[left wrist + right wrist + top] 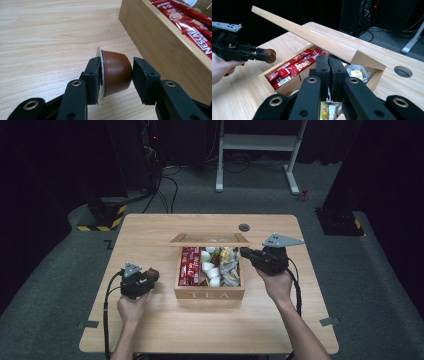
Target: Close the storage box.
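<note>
Wooden table, dark room behind: open tea box at centre.
Left gripper pinches 1 brown coffee capsule just left of the box; its foil face is half hidden by a pad. Right gripper, jaws pressed together, hangs over the box, hiding sachets beneath.

The wooden tea box sits at table centre, lid raised at 12 o'clock. At its 9 o'clock, the left gripper grips a brown capsule. At 3 o'clock, the right gripper rests over the box's rim, jaws closed.
</note>
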### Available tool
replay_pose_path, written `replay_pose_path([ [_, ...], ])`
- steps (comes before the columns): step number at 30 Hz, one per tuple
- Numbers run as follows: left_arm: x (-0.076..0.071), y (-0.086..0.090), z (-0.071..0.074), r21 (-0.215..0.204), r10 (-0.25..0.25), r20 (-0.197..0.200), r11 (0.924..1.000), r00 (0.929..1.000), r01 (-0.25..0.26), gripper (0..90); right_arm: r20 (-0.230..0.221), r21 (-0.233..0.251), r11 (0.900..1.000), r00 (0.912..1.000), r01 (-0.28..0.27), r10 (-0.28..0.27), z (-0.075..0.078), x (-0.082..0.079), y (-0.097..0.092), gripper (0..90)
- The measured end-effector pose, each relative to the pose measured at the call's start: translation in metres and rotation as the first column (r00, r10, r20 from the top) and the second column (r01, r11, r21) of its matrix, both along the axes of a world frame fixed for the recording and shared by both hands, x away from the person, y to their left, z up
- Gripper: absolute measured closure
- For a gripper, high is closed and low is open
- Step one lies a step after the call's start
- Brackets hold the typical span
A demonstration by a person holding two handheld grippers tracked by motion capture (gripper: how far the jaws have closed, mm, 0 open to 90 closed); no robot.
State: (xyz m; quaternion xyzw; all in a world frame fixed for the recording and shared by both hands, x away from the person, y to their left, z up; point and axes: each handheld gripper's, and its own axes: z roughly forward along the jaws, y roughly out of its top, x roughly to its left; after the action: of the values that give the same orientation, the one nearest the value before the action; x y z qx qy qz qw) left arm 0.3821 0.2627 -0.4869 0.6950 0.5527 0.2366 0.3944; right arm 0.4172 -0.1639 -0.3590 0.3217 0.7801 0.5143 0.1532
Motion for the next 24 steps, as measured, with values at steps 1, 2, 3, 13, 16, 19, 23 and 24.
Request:
replay_pose_path([
  [1, 0.0007, -0.0001, -0.0007, 0.002, -0.001, 0.000, 1.0000, 1.0000, 0.001, 58.9, 0.001, -0.001, 1.0000, 1.0000, -0.001, 0.001, 0.0000, 0.0001, 0.0000, 87.1],
  [2, 0.0010, -0.0002, -0.0011, 0.006, -0.001, -0.002, 1.0000, 1.0000, 0.001, 58.8, 0.001, -0.002, 1.0000, 1.0000, -0.001, 0.001, 0.0001, 0.0002, 0.0000, 87.1],
  [3, 0.0017, -0.0005, -0.0017, 0.008, -0.002, -0.001, 1.0000, 1.0000, 0.002, 58.8, -0.001, -0.002, 1.0000, 1.0000, -0.001, 0.001, 0.0002, 0.0001, 0.0000, 87.1],
  [13, 0.0054, -0.0050, -0.0073, 0.026, -0.006, -0.013, 0.9996, 0.9999, 0.006, 58.4, -0.004, -0.003, 1.0000, 1.0000, -0.002, 0.002, 0.0003, 0.0002, 0.0000, 87.1],
  [16, 0.0061, -0.0053, -0.0080, 0.025, -0.008, -0.015, 0.9997, 0.9999, 0.008, 58.2, -0.003, -0.003, 1.0000, 1.0000, -0.002, 0.002, 0.0003, 0.0003, 0.0001, 87.1],
  [19, 0.0064, -0.0052, -0.0086, 0.025, -0.010, -0.024, 0.9996, 0.9996, 0.011, 58.0, -0.004, -0.002, 1.0000, 1.0000, -0.001, 0.001, 0.0004, 0.0003, 0.0001, 87.1],
  [23, 0.0067, -0.0053, -0.0088, 0.022, -0.009, -0.028, 0.9997, 0.9996, 0.009, 62.4, -0.004, -0.002, 1.0000, 1.0000, -0.003, 0.003, 0.0004, 0.0005, 0.0001, 87.0],
  [24, 0.0072, -0.0049, -0.0090, 0.017, -0.012, -0.029, 0.9998, 0.9995, 0.013, 62.0, -0.004, -0.002, 1.0000, 1.0000, -0.002, 0.002, 0.0004, 0.0005, 0.0001, 87.0],
])
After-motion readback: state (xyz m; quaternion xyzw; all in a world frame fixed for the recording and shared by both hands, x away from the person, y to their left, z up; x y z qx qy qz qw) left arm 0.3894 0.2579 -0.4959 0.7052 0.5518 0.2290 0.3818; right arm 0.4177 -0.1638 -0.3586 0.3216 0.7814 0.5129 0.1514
